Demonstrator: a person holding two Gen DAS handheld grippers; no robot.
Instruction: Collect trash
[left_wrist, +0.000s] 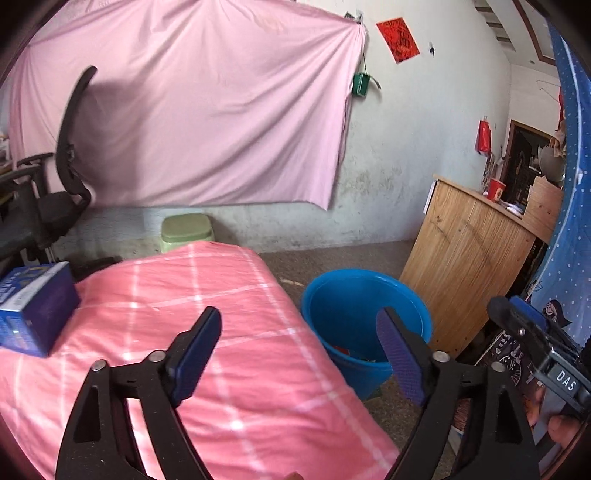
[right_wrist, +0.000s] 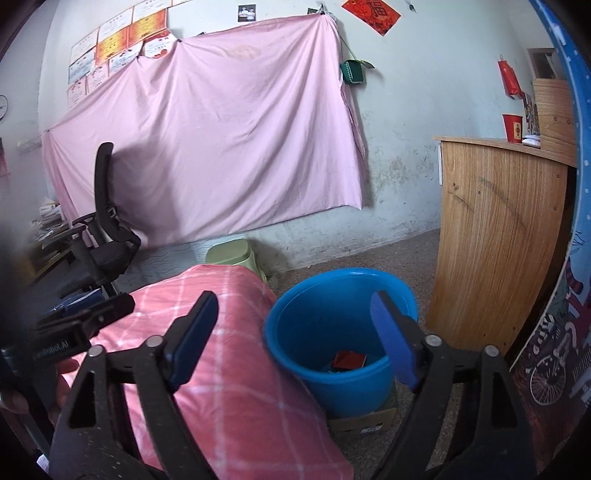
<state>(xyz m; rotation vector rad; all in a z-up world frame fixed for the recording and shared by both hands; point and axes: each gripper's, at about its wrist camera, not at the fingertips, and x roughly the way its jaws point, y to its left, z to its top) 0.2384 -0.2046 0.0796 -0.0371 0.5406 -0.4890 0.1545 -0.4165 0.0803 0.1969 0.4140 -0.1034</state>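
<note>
The left tongs (left_wrist: 299, 332) were spread wide with nothing between the blue pads (left_wrist: 197, 354), held over the pink checked cloth (left_wrist: 229, 369) near its right edge. The right tongs (right_wrist: 295, 325) were spread wide too and gripped nothing; their left finger lay over the cloth (right_wrist: 229, 387) and their right finger over the bucket (right_wrist: 321, 376).

The blue bucket (left_wrist: 351, 373) stood on the floor just beside the cloth's right edge, between it and a wooden cabinet (left_wrist: 465, 266). In the right wrist view it sat on a flat piece of cardboard (right_wrist: 365, 421). Inside, at the bottom, lay a red packet (right_wrist: 349, 360) with some smaller scraps around it that were too small to tell apart. In the left wrist view only a bit of red (left_wrist: 341, 350) showed low in the bucket.

A blue box (left_wrist: 33, 306) rested on the cloth at its left edge, well apart from the bucket. In the right wrist view it (right_wrist: 79, 301) was mostly hidden behind the left tongs' body.

Beyond the cloth stood a green stool (left_wrist: 186, 232) against the wall, and a black office chair (left_wrist: 44, 199) to the left. A large pink sheet (left_wrist: 192, 110) hung across the wall. A red cup (right_wrist: 512, 127) stood on top of the cabinet (right_wrist: 495, 251).
</note>
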